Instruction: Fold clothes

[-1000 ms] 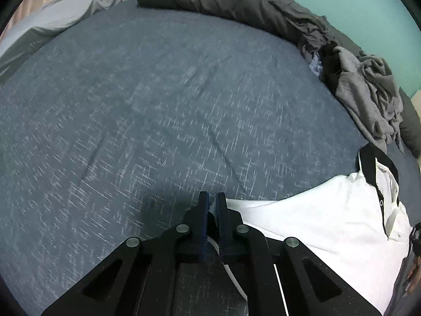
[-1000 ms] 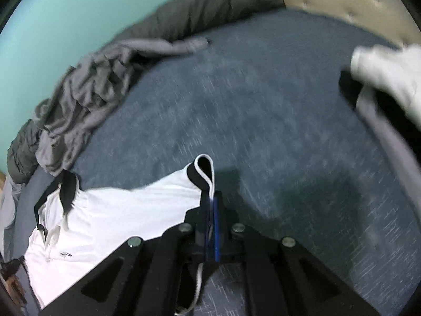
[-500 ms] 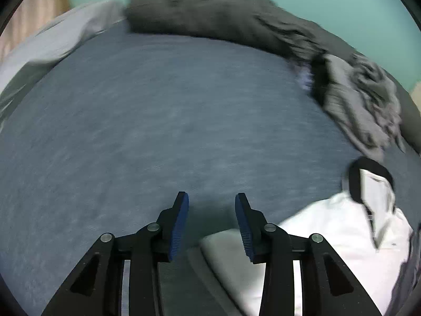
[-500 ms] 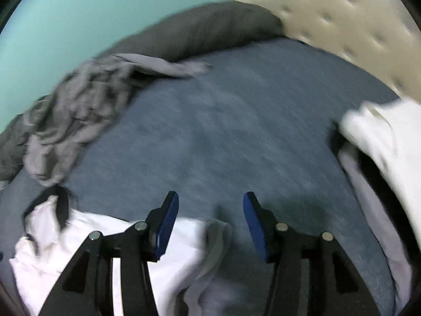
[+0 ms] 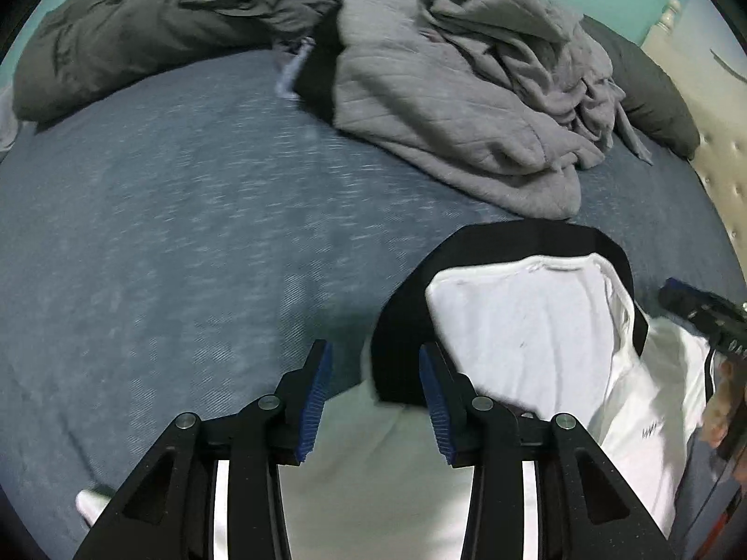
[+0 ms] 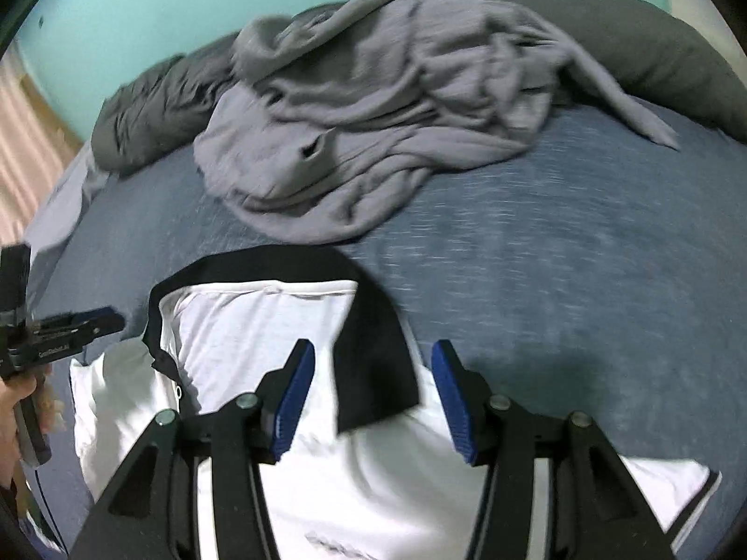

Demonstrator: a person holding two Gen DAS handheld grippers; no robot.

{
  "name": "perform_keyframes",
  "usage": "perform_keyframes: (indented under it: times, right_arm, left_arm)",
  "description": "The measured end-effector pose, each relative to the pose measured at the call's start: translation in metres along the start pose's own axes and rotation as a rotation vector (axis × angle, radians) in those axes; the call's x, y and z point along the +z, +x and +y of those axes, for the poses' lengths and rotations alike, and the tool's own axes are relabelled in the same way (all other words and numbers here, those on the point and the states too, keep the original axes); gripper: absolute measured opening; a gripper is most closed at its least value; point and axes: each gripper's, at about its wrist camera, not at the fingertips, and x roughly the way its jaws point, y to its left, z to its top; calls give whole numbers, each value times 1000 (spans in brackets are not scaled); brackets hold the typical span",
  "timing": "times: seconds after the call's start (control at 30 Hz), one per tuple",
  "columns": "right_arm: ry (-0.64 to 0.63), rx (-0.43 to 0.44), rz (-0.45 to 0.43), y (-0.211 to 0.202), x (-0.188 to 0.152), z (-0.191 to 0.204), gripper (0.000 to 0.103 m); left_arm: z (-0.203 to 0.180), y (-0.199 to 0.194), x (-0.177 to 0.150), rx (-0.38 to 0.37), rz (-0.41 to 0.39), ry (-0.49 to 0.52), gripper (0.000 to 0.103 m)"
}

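Observation:
A white polo shirt [image 5: 523,336] with a black collar [image 5: 401,345] lies flat on the blue-grey bed [image 5: 163,233]. It also shows in the right wrist view [image 6: 243,326], collar [image 6: 373,364] toward the far side. My left gripper [image 5: 373,373] is open and empty, hovering over the collar's left end. My right gripper [image 6: 369,373] is open and empty over the collar's right end. The right gripper's tip shows at the right edge of the left wrist view [image 5: 700,312]; the left gripper shows at the left of the right wrist view [image 6: 70,322].
A crumpled grey garment pile [image 5: 467,93] lies just beyond the shirt, also in the right wrist view [image 6: 373,107]. A dark grey duvet [image 5: 163,23] runs along the far edge against a teal wall. A tufted beige headboard [image 5: 719,140] stands at the right.
Both grippers let go of the shirt's sleeve ends, opened, and moved from the shirt's outer edges up to the collar. The shirt now lies flat.

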Motion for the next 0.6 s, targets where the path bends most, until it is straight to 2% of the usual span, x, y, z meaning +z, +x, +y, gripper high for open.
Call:
perform_keyframes:
  times: [0.27,0.3,0.33,0.4,0.43,0.5,0.6]
  right_arm:
    - [-27,-62,64,51,17,13,53]
    - [-27,-65,68,55,18,13,53]
    - [-29,-66,72,57,19,13,50]
    - [-49,-60,75,62,19,13,19]
    - [-64,-71,72,63,19,14,18]
    - [-91,-91,66,65,18,15,8]
    - [-93,-104,43,62,21,14,7]
  left_arm:
    - [-8,29,19,34,20,44,43]
    - [-9,29,20,36,17,54,41]
    - [-10,30,20,38,14,65,32]
    - [-13,31,22,42,9,86,19]
    - [-15,31,22,43,6,97,13]
    - [-17,31,24,46,-2,114,8]
    - [-15,25,30,53,-29,98,7]
